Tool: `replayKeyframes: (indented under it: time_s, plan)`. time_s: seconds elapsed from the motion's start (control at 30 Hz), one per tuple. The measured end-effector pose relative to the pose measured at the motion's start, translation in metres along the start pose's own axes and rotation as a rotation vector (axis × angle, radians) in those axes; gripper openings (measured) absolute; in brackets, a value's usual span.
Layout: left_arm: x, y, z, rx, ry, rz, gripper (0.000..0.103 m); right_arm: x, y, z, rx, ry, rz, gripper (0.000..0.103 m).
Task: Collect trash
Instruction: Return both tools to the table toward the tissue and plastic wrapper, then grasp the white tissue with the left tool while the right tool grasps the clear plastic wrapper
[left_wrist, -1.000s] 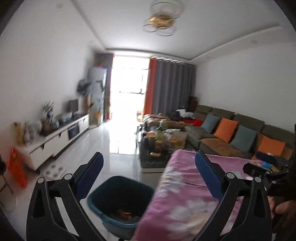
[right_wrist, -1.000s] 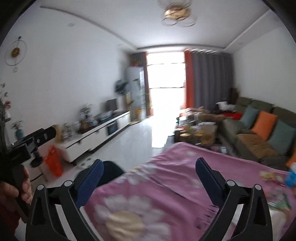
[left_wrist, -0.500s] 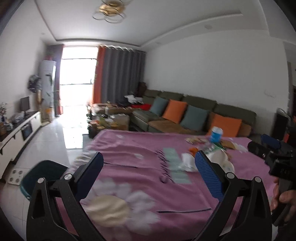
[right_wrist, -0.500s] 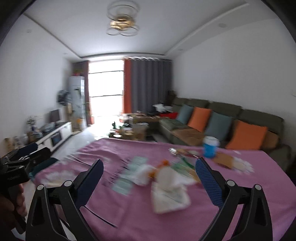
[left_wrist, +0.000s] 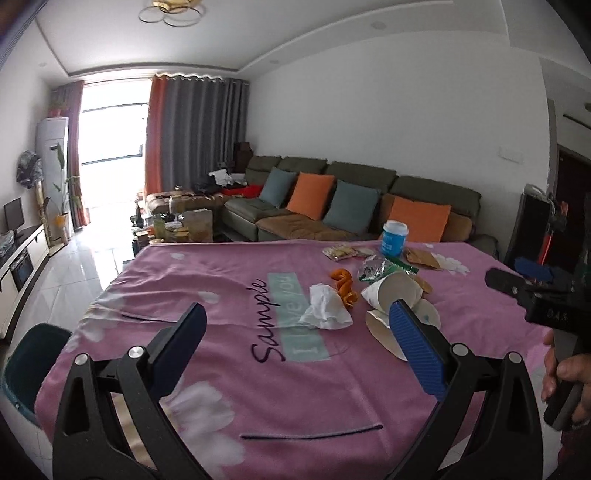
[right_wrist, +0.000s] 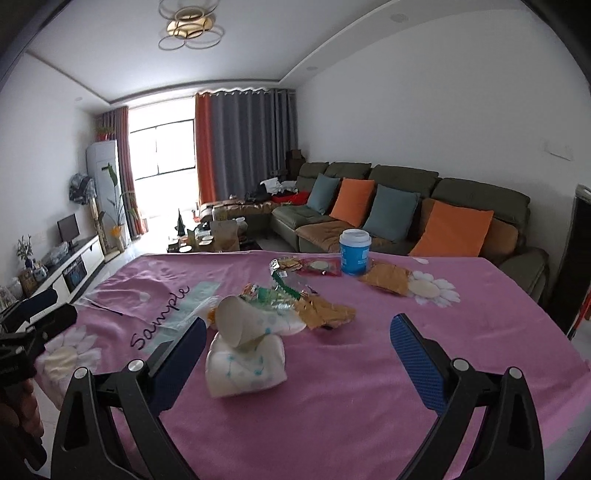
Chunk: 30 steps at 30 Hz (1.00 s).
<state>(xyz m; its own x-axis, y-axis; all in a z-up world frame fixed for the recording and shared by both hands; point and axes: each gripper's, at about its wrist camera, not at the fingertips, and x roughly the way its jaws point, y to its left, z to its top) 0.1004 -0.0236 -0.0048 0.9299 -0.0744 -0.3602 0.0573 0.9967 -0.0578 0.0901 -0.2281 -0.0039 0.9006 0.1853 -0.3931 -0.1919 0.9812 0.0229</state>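
Trash lies on a table under a pink flowered cloth (left_wrist: 207, 280): a crumpled white tissue (left_wrist: 325, 306), orange peel (left_wrist: 345, 286), tipped and crushed paper cups (left_wrist: 395, 295) (right_wrist: 240, 325), green and brown wrappers (right_wrist: 288, 295) (right_wrist: 386, 278), and an upright blue cup (left_wrist: 394, 239) (right_wrist: 354, 252). A dark teal bin (left_wrist: 31, 356) stands on the floor at the table's left corner. My left gripper (left_wrist: 295, 325) is open and empty, above the cloth near the tissue. My right gripper (right_wrist: 295, 336) is open and empty, just in front of the crushed cups.
A green sofa (left_wrist: 332, 199) with orange and blue cushions runs behind the table. A cluttered coffee table (left_wrist: 177, 225) stands toward the bright window. A white TV cabinet (right_wrist: 70, 266) lines the left wall. A dark unit (right_wrist: 576, 251) stands at the table's right.
Both views have swung right from the bin and floor to the table top. The trash pile has come into view and closer. Both grippers stayed open.
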Motion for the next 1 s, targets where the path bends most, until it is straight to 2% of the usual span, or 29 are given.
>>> replayKeyframes:
  time_s: [0.27,0.4,0.6,0.7,0.77,0.83,0.93,1.0]
  plan:
    - [0.061,-0.007,0.006,0.025,0.086,-0.047,0.097,0.062,-0.001,0.028,-0.044,0.084,0.074,0.092]
    - [0.099,-0.010,0.010,0.028,0.148,-0.068,0.097,0.100,-0.002,0.039,-0.056,0.158,0.126,0.082]
    - [0.150,-0.009,0.010,0.008,0.263,-0.112,0.088,0.139,0.002,0.044,-0.086,0.258,0.188,0.079]
    - [0.176,-0.009,0.003,-0.005,0.364,-0.148,0.078,0.157,0.006,0.043,-0.107,0.326,0.217,0.067]
    - [0.193,-0.008,-0.002,-0.016,0.443,-0.172,0.071,0.165,0.008,0.041,-0.116,0.358,0.235,0.064]
    - [0.203,-0.007,-0.006,-0.031,0.484,-0.201,0.067,0.170,0.009,0.039,-0.121,0.376,0.246,0.064]
    - [0.210,-0.007,-0.010,-0.043,0.501,-0.220,0.067,0.177,0.009,0.037,-0.111,0.403,0.276,0.057]
    - [0.211,-0.006,-0.011,-0.045,0.501,-0.218,0.061,0.179,0.009,0.037,-0.116,0.407,0.278,0.043]
